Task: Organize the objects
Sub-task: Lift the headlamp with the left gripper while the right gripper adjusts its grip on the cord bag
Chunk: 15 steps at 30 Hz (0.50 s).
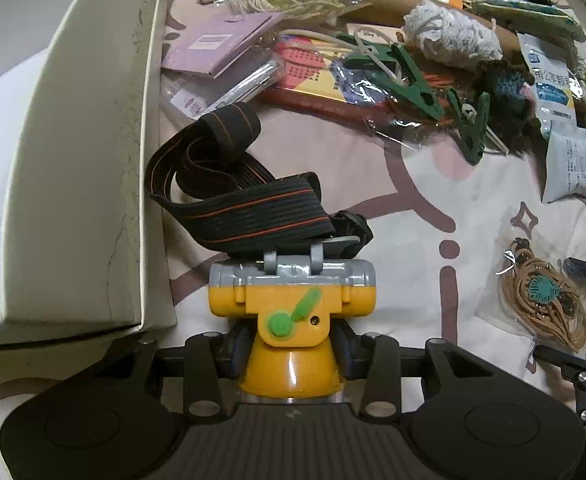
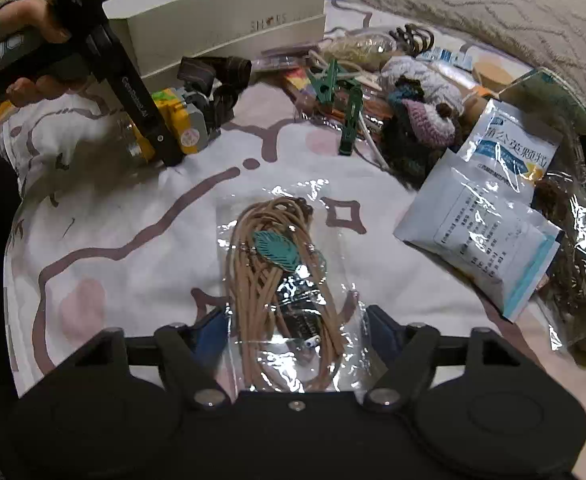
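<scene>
Your left gripper (image 1: 291, 354) clamps the yellow headlamp (image 1: 291, 300); your right gripper (image 2: 297, 330) stands open around the bagged cord necklace (image 2: 283, 276).

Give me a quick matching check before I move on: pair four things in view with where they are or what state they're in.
Things:
1. yellow headlamp
2. bagged cord necklace
3. green clothespins
4. white box

States:
A. lying in the clutter pile
B. clamped by the left gripper
C. between the open fingers of the right gripper
D. standing beside the black strap

Pairs: 1-B, 2-C, 3-A, 4-D
</scene>
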Each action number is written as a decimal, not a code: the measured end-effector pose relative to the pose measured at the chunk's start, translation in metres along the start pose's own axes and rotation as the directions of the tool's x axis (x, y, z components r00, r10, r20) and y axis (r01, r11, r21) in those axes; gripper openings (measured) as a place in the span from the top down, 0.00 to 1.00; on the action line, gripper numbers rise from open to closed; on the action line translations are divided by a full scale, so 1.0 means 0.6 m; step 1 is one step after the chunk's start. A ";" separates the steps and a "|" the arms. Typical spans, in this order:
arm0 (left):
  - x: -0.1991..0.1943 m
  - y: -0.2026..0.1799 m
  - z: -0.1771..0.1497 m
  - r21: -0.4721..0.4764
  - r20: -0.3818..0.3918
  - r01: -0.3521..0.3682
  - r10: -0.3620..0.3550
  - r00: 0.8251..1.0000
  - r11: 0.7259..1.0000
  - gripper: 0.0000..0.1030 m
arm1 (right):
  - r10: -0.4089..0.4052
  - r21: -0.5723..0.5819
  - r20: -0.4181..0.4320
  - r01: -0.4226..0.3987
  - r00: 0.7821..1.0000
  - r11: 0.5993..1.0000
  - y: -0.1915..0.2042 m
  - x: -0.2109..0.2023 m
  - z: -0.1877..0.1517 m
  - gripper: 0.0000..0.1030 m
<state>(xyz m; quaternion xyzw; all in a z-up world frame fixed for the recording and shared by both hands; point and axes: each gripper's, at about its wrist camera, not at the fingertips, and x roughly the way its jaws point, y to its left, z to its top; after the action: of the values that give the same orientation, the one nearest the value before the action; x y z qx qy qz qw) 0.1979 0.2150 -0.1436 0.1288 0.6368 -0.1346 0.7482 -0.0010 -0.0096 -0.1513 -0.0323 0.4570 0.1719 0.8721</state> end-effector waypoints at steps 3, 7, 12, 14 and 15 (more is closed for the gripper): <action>-0.002 -0.009 -0.011 0.007 0.030 -0.009 0.009 1.000 1.000 0.58 | -0.015 0.012 0.021 0.015 1.000 1.000 0.003 -0.002 -0.005 0.30; -0.006 -0.008 -0.023 0.001 0.075 -0.014 0.014 0.997 1.000 0.58 | -0.039 0.052 0.020 0.038 0.999 0.998 0.007 -0.002 -0.005 0.30; -0.018 -0.008 -0.055 0.020 0.146 -0.016 0.013 0.989 1.000 0.58 | -0.070 0.088 0.019 0.068 0.997 0.994 0.013 0.001 -0.004 0.31; -0.021 -0.012 -0.066 0.024 0.185 -0.019 0.014 0.983 1.000 0.58 | -0.077 0.109 0.026 0.073 0.997 0.991 0.017 -0.002 -0.006 0.36; -0.023 -0.014 -0.072 0.024 0.205 -0.019 0.014 0.979 1.000 0.58 | -0.084 0.123 0.029 0.080 0.996 0.989 0.019 -0.005 -0.007 0.40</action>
<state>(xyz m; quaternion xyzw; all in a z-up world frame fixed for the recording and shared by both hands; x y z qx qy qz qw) 0.1532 0.2235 -0.1371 0.1293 0.5535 -0.1491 0.8091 -0.0096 -0.0004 -0.1503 0.0052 0.4499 0.1080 0.8865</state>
